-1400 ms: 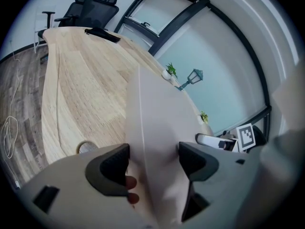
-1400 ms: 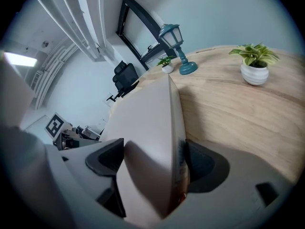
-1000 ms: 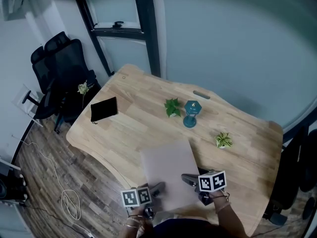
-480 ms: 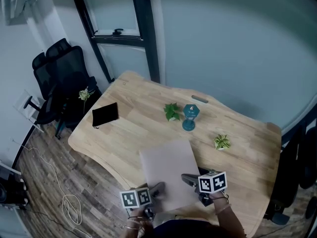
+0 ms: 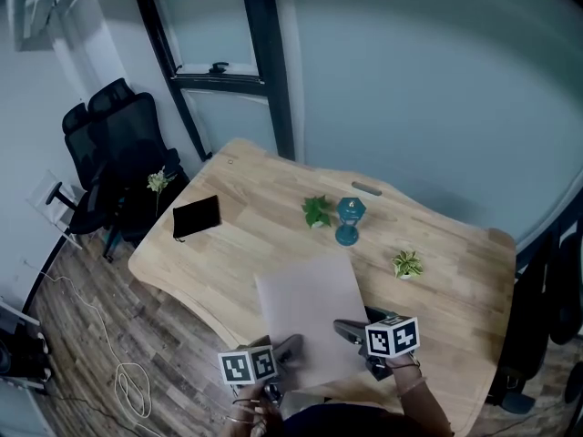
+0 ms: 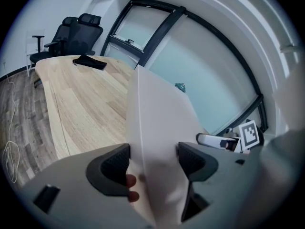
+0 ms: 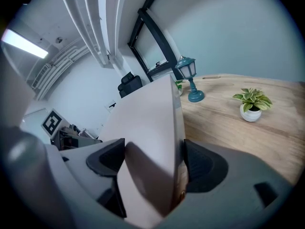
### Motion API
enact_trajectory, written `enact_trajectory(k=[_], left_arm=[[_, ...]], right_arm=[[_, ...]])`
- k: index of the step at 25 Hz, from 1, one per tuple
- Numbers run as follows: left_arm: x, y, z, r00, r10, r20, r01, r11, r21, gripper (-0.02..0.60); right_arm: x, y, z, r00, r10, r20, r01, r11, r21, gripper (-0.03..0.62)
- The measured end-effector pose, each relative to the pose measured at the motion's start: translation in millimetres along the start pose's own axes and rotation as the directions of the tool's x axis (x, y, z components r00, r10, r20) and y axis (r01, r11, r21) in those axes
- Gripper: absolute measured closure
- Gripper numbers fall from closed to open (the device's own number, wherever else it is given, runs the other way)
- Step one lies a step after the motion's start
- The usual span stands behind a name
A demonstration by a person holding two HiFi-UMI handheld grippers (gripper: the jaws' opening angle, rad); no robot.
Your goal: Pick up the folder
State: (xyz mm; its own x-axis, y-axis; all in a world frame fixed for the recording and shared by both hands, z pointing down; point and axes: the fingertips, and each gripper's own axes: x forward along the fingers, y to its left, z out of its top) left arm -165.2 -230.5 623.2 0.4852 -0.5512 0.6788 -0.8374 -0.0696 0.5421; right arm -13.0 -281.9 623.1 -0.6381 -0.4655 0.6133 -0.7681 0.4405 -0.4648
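Over the wooden desk (image 5: pixel 260 230), left tongs (image 6: pixel 153 160) and right tongs (image 7: pixel 155 159) each clamp the pale folder (image 5: pixel 305 312).

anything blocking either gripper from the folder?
Nothing visible does. The left gripper and the right gripper each have the folder directly between their jaws, one on each near corner.

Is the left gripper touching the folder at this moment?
Touching. The left gripper view shows the folder between the jaws of the left gripper, both jaws pressing on it.
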Motion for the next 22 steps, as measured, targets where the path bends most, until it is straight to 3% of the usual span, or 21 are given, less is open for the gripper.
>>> enact_trajectory(k=[22], left_arm=[[-33.5,-25.7,27.7,0.994,-0.005,0.109,-0.001,0.998,0.057,0.264]], right_arm=[[-31.0,26.2,40.4,0.994,0.015,0.109,-0.007,0.997,-0.079,0.211]])
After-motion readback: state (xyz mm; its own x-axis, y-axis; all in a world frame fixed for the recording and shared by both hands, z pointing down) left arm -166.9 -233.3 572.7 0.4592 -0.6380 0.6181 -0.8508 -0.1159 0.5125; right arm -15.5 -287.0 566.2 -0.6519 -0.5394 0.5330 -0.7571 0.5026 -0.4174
